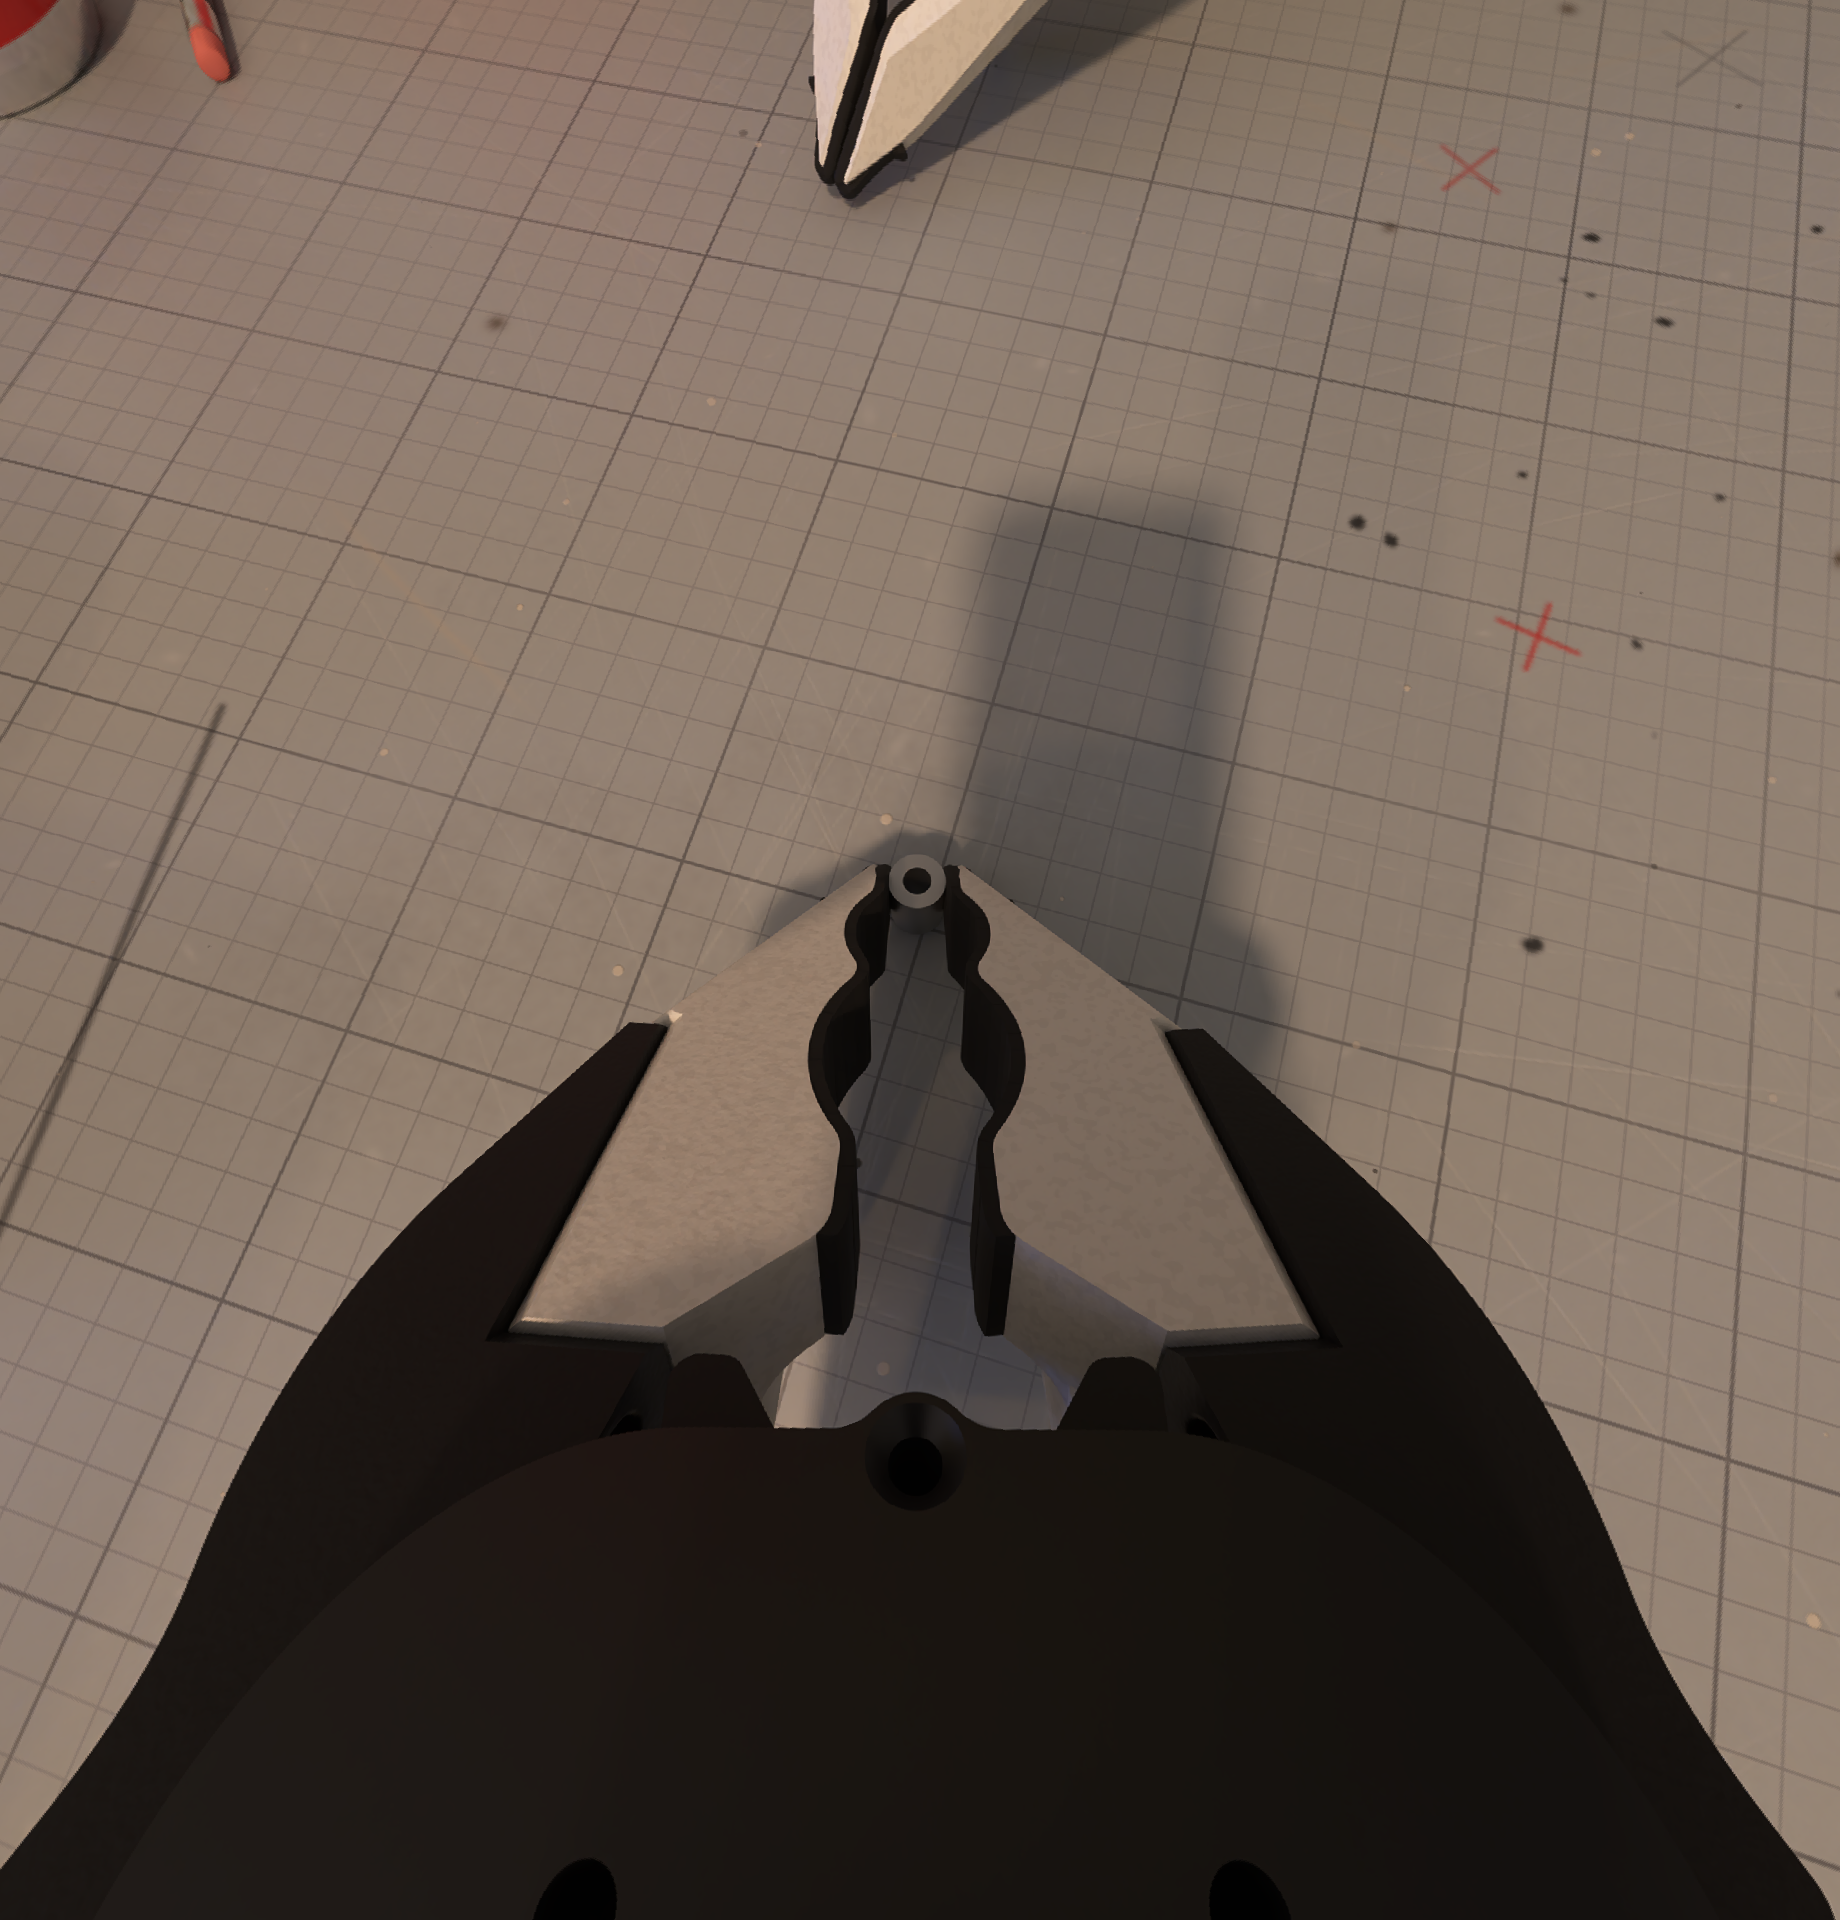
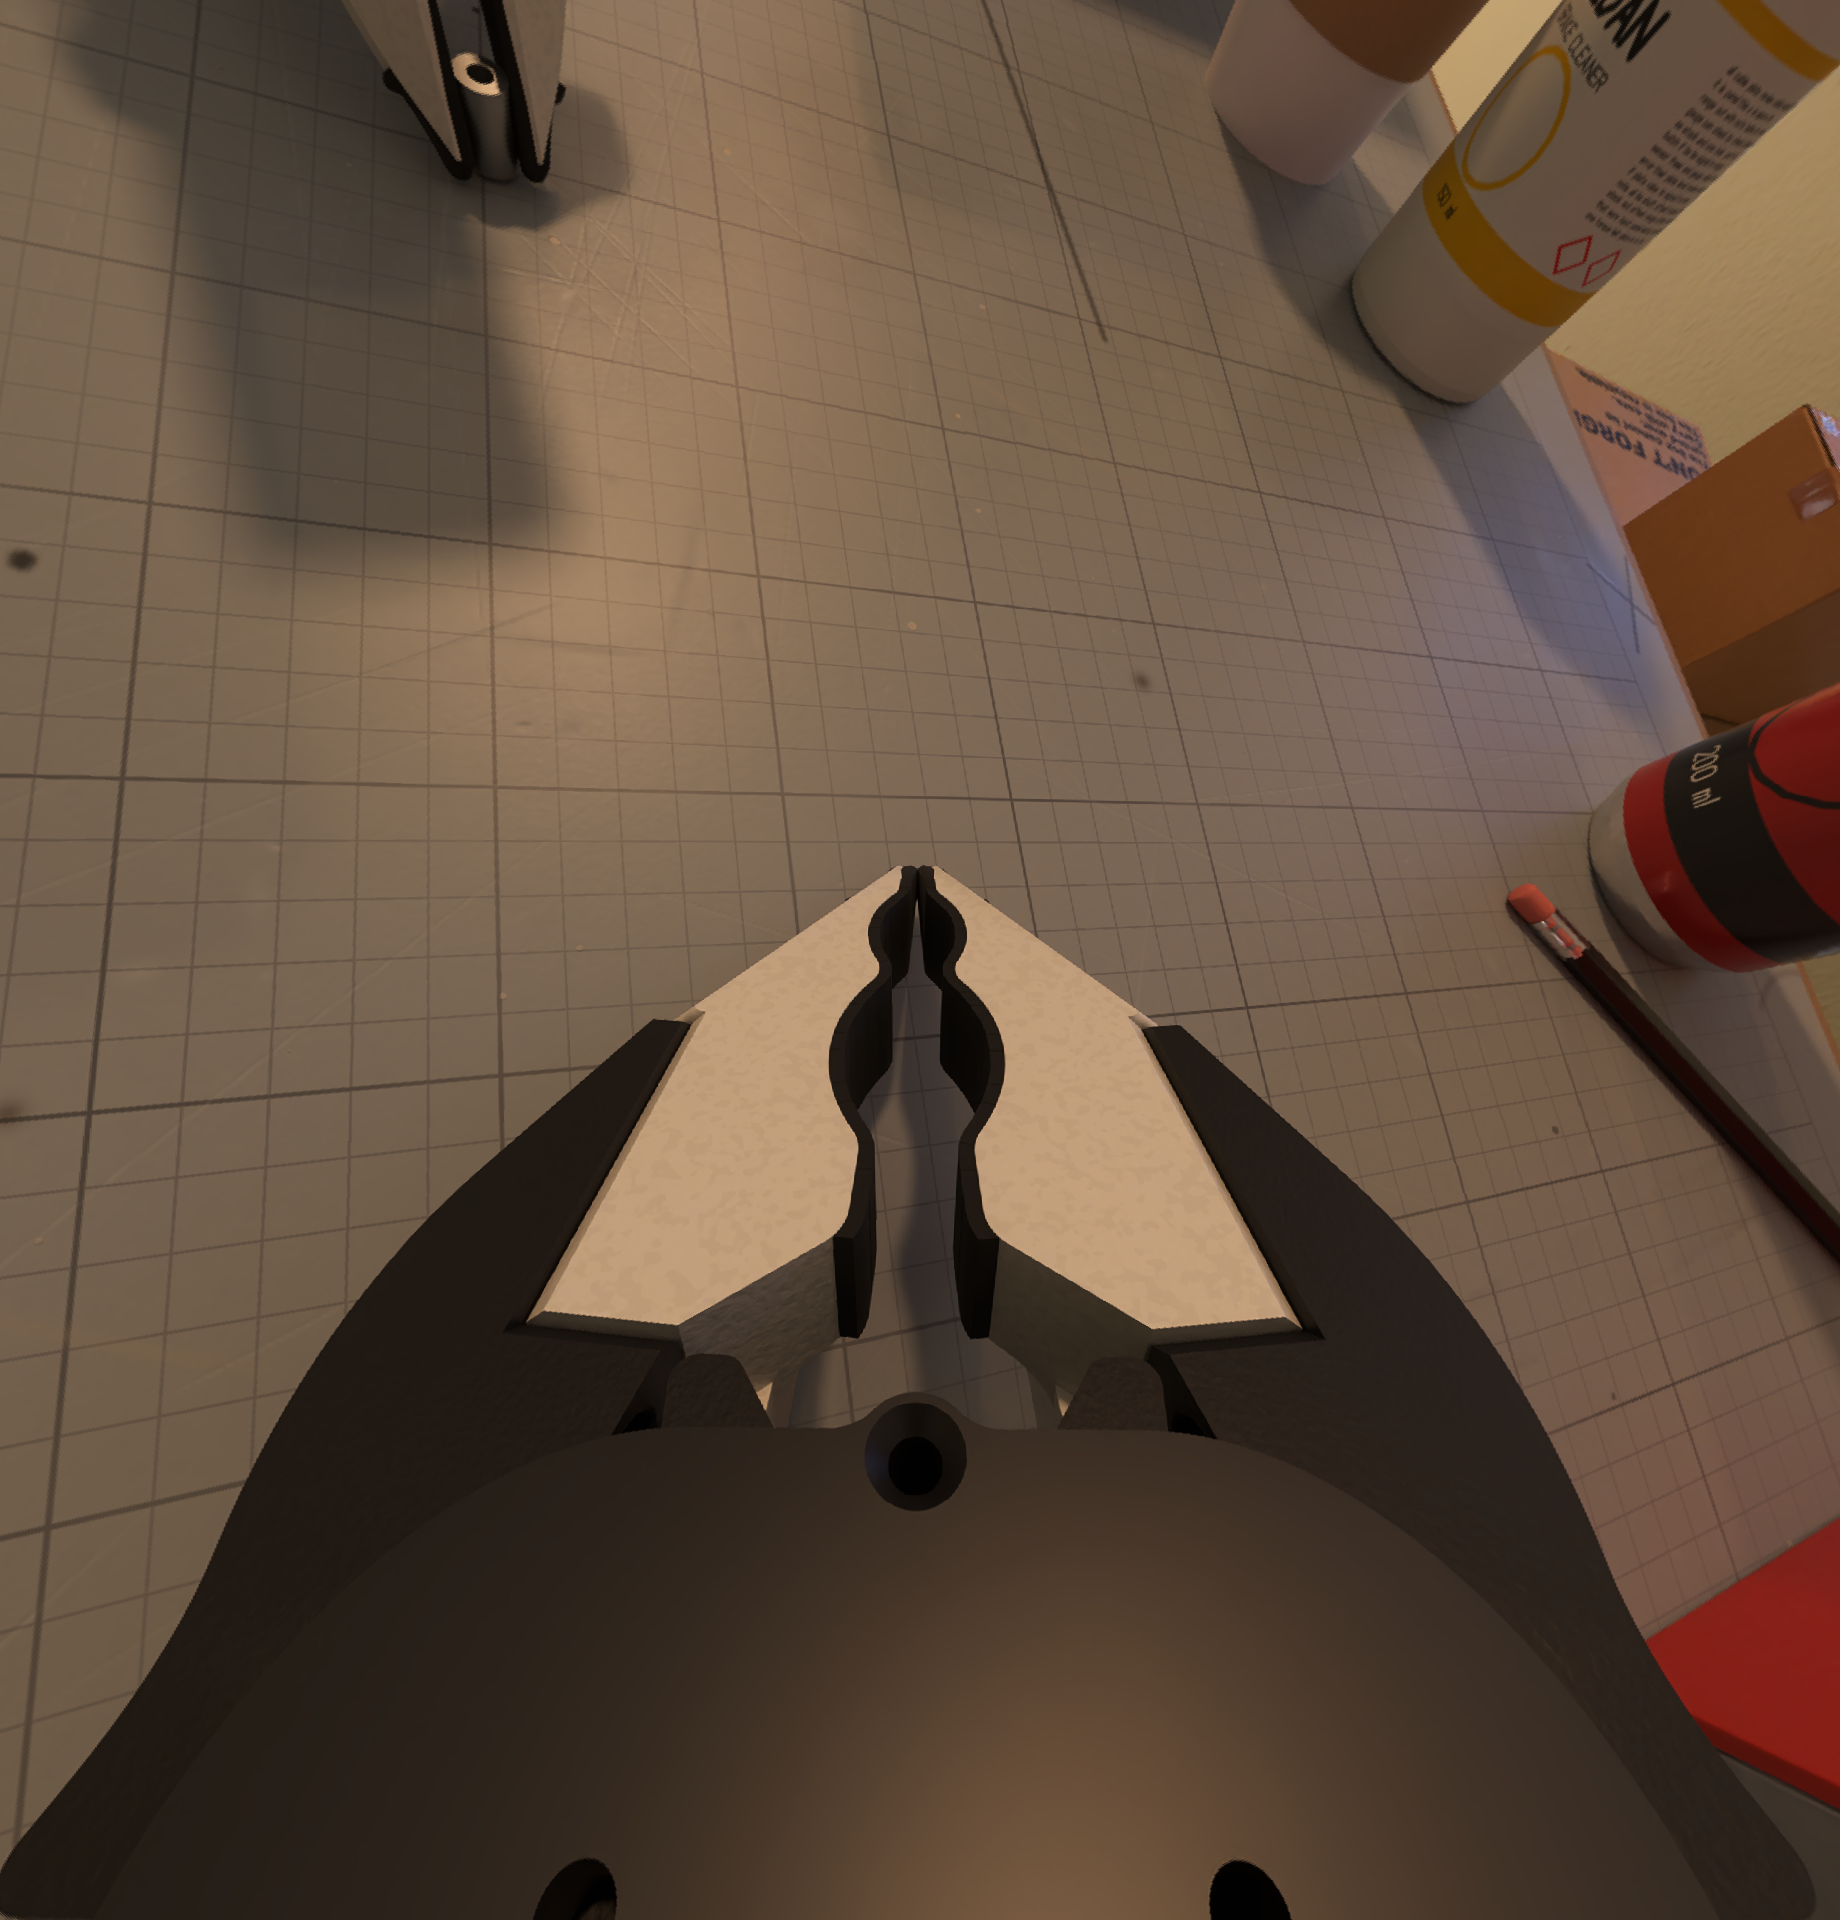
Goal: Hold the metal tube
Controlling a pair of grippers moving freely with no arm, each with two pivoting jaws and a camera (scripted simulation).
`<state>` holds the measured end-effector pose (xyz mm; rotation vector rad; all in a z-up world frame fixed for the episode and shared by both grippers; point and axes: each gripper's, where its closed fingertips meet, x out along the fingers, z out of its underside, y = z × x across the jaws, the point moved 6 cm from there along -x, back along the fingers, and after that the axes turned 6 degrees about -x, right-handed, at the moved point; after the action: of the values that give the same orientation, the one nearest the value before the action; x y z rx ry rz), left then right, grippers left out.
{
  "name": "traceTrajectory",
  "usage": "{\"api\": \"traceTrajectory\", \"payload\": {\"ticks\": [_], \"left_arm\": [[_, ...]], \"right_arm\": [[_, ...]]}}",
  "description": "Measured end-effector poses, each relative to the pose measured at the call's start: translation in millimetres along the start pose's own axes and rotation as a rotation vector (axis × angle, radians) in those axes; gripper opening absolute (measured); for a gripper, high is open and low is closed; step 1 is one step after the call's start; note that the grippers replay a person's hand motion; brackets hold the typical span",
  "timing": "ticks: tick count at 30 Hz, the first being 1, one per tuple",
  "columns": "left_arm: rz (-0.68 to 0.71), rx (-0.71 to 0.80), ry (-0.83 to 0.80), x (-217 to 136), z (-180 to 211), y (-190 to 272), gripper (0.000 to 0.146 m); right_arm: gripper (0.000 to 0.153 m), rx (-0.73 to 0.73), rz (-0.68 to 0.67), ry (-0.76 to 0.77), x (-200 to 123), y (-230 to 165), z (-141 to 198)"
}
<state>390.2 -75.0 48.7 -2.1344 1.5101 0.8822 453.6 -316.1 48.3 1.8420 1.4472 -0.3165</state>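
Note:
In the left wrist view my left gripper (image 1: 917,881) is shut on the metal tube (image 1: 917,883), a small silver tube seen end-on as a ring between the fingertips, above the grey grid mat. In the right wrist view the same tube (image 2: 483,104) stands upright between the left gripper's fingers (image 2: 440,99) at the far top left. My right gripper (image 2: 917,875) is shut and empty, its tips touching, over the middle of the mat. It also shows in the left wrist view (image 1: 900,83) at the top centre.
The grid mat (image 2: 583,623) covers the table. On the right stand a white and yellow bottle (image 2: 1518,208), a white container (image 2: 1300,94), a cardboard box (image 2: 1768,561), a red and black can (image 2: 1757,831) and a pencil (image 2: 1685,1081). A red object (image 2: 1789,1704) lies at the lower right.

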Motion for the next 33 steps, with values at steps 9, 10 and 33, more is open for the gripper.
{"api": "traceTrajectory", "payload": {"ticks": [9, 10, 33], "left_arm": [[0.010, -0.011, -0.001, 0.2, -0.1, -0.9, 0.010], [0.010, -0.011, -0.001, 0.2, -0.1, -0.9, 0.010], [0.008, -0.010, 0.000, 0.2, -0.2, -0.9, 0.010]], "right_arm": [[0.000, 0.016, -0.001, -0.005, 0.5, 0.8, 0.1], [0.000, 0.017, 0.000, -0.006, 0.6, 0.8, 0.0], [0.003, -0.096, 0.062, -0.003, 5.6, -2.1, -7.6]]}}
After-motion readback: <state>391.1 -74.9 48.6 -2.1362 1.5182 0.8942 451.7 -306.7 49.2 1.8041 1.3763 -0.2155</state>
